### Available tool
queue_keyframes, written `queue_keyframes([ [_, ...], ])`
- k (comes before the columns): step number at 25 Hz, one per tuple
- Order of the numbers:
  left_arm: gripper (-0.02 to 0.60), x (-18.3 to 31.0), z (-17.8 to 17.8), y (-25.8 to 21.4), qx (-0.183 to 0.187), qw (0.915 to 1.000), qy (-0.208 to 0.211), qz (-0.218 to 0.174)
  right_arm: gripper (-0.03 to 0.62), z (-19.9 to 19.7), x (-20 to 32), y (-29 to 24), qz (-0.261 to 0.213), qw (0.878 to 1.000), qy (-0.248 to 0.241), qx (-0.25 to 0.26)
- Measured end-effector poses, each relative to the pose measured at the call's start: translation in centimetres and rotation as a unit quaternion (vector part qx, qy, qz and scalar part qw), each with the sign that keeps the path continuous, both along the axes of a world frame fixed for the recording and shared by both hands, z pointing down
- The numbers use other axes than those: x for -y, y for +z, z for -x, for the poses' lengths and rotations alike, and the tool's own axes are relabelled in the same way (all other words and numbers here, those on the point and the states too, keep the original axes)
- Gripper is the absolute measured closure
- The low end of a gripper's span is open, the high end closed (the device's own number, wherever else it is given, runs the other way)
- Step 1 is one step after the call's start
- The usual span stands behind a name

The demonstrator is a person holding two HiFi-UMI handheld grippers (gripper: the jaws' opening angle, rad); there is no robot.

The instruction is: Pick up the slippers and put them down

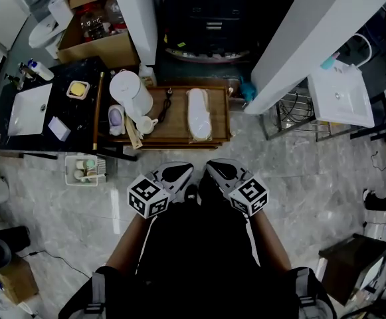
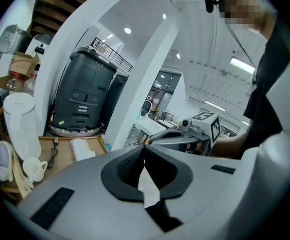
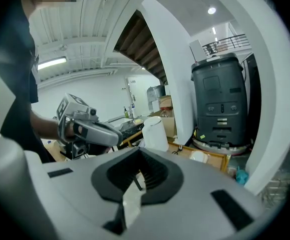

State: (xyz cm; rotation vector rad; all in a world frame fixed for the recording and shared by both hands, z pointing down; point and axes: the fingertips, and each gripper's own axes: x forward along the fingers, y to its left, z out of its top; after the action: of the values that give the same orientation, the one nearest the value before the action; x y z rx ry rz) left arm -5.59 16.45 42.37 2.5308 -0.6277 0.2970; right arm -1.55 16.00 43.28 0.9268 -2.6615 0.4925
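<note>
- Two grippers are held close against the person's body, side by side, pointing at the wooden table (image 1: 176, 137): the left gripper (image 1: 183, 172) and the right gripper (image 1: 216, 169) both have their jaws pressed together with nothing between them.
- One white slipper (image 1: 198, 115) lies lengthwise on the table's right half, well apart from both grippers.
- Bare marble floor (image 1: 292, 178) lies open between the person and the table's near edge.
- A white kettle (image 1: 129, 92) and a cup (image 1: 146, 123) crowd the table's left half. The slipper's right side lies near the table's rim.
- A white pillar (image 1: 312, 38) and a wire rack (image 1: 292, 115) close in on the right. A black counter (image 1: 80, 115) and a basket (image 1: 85, 170) bound the left.
- The left gripper view alone shows the slipper's (image 2: 82, 148) raised toe from the side, and the right gripper beside it.
- Both gripper views show a dark grey machine (image 3: 219, 104) behind the table, upright as the head view does not show it.
</note>
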Motion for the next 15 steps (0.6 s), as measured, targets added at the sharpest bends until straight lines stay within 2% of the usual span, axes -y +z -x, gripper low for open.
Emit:
queue_keyframes([
  [7, 0.569, 2.5, -0.2, -0.2, 0.003, 0.9998, -0.021, 0.001, 0.588, 0.1, 2.7, 0.2, 0.000, 1.000, -0.024, 0.004],
  [15, 0.569, 6.2, -2.1, 0.0, 0.008, 0.9990, -0.043, 0.003, 0.588, -2.1, 5.9, 0.8, 0.008, 0.999, -0.044, 0.004],
])
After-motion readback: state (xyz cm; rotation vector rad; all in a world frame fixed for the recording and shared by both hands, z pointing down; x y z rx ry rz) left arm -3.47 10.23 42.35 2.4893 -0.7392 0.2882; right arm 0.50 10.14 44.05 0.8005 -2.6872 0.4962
